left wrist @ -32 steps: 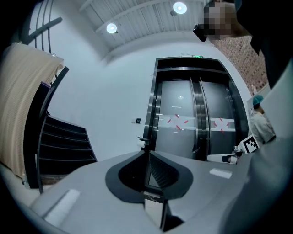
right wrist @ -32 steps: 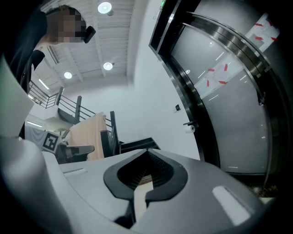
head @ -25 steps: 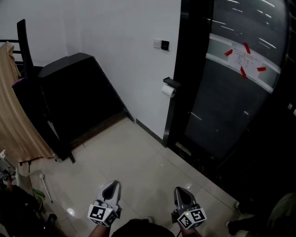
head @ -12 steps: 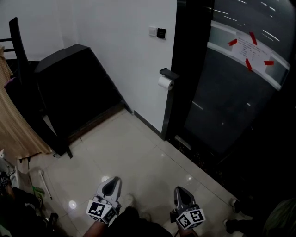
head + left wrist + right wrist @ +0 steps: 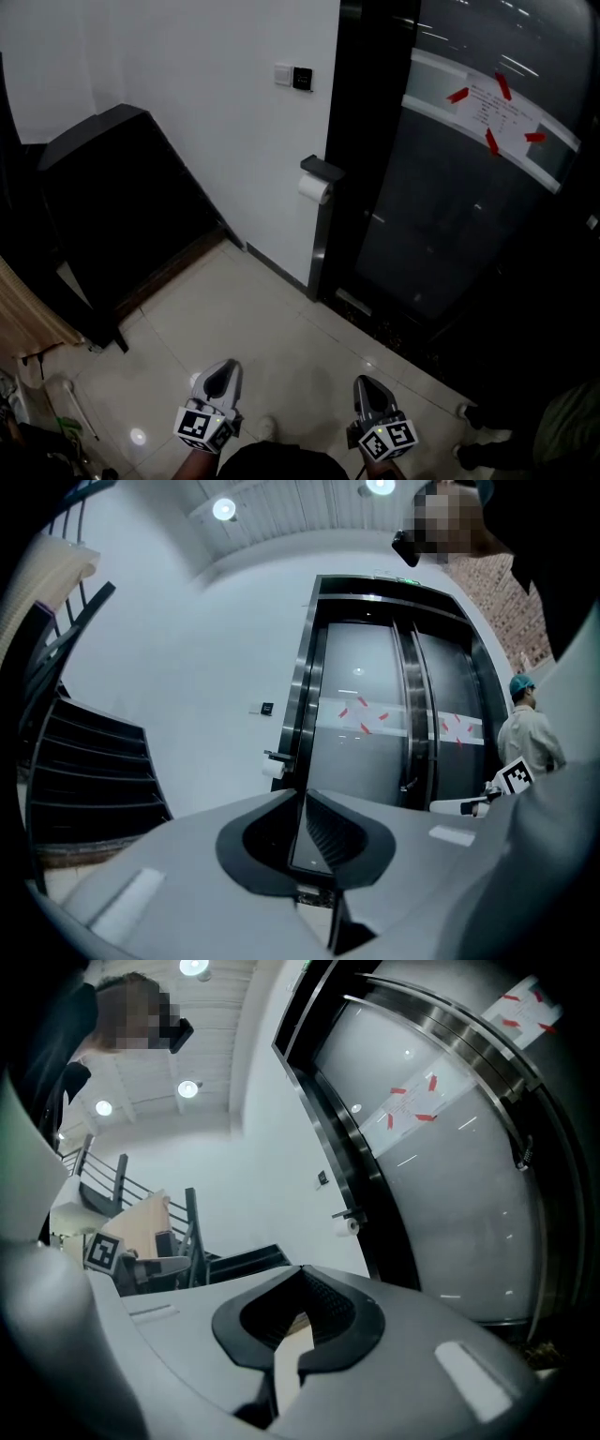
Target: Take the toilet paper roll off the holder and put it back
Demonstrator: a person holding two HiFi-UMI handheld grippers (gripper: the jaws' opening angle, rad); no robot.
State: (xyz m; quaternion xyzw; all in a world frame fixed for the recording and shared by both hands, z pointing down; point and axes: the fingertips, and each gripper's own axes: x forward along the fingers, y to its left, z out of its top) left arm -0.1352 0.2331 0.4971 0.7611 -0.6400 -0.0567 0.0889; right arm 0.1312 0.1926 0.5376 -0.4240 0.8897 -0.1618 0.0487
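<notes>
A white toilet paper roll (image 5: 315, 189) hangs under a black holder (image 5: 322, 168) on the white wall, beside a dark door frame. It is far ahead of both grippers. My left gripper (image 5: 224, 372) and right gripper (image 5: 365, 385) are held low over the tiled floor, side by side, both shut with nothing in them. In the left gripper view the roll (image 5: 277, 772) shows small just above the closed jaw tips (image 5: 305, 795). The right gripper view has the roll (image 5: 352, 1226) small and distant beyond its closed tips (image 5: 302, 1270).
A black stair structure (image 5: 112, 206) stands against the wall at the left. Dark glass doors (image 5: 469, 216) with a taped paper notice (image 5: 495, 111) fill the right. A wall switch (image 5: 302, 78) sits above the holder. Another person's shoes (image 5: 483, 441) stand at the lower right.
The head view has swung right: the holder, roll and black stairs have slid left in it. Both grippers stay shut at the bottom of the view.
</notes>
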